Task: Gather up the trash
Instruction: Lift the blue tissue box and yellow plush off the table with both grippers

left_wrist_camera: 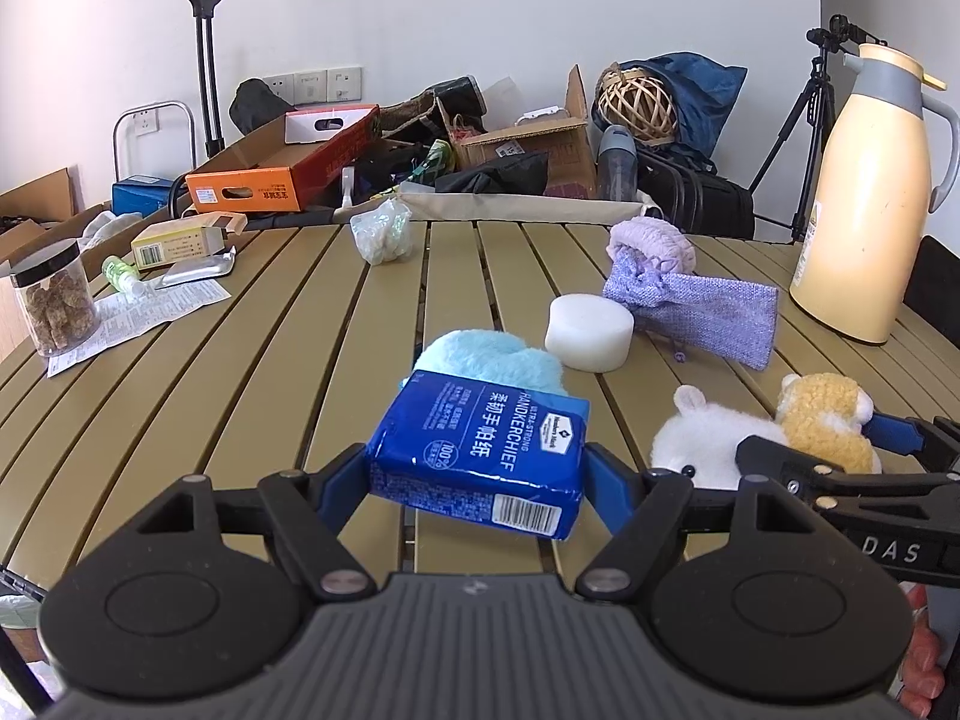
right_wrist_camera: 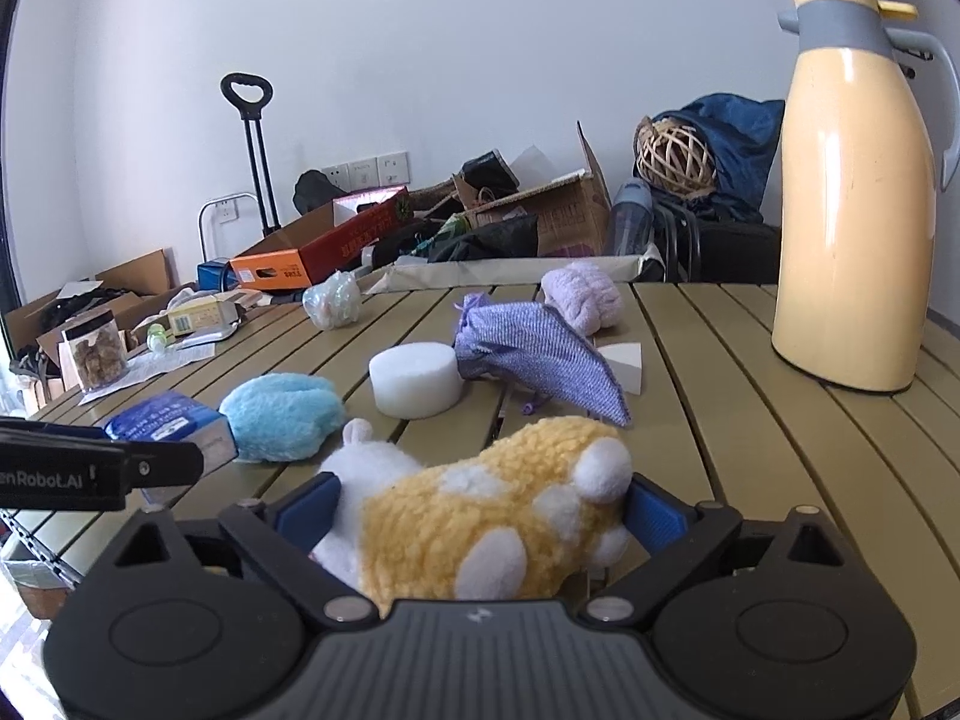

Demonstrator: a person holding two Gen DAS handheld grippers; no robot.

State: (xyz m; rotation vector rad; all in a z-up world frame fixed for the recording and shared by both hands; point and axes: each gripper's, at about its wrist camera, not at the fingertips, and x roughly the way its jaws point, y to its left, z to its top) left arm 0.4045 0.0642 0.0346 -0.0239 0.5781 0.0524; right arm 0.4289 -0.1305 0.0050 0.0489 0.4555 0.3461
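Observation:
My left gripper [left_wrist_camera: 474, 471] is shut on a blue tissue pack [left_wrist_camera: 480, 444], which it holds tilted just above the slatted table [left_wrist_camera: 270, 360]. The same pack [right_wrist_camera: 162, 426] shows at the left of the right wrist view, beside a black finger [right_wrist_camera: 102, 468] of that gripper. A yellow and white plush toy [right_wrist_camera: 480, 516] lies on the table between the blue pads of my right gripper [right_wrist_camera: 480, 498]. Both pads touch its two ends. In the left wrist view the plush toy [left_wrist_camera: 822, 414] and right gripper [left_wrist_camera: 834, 444] sit at the right.
A light blue plush [left_wrist_camera: 492, 354], white foam cylinder [left_wrist_camera: 589, 333], purple pouch [left_wrist_camera: 702, 306] and lilac knit piece [left_wrist_camera: 651, 243] lie mid-table. A crumpled plastic bag [left_wrist_camera: 384, 234] sits at the far edge. A jar [left_wrist_camera: 54, 300], leaflet and small box [left_wrist_camera: 180, 243] stand left, a cream jug [left_wrist_camera: 864, 204] right.

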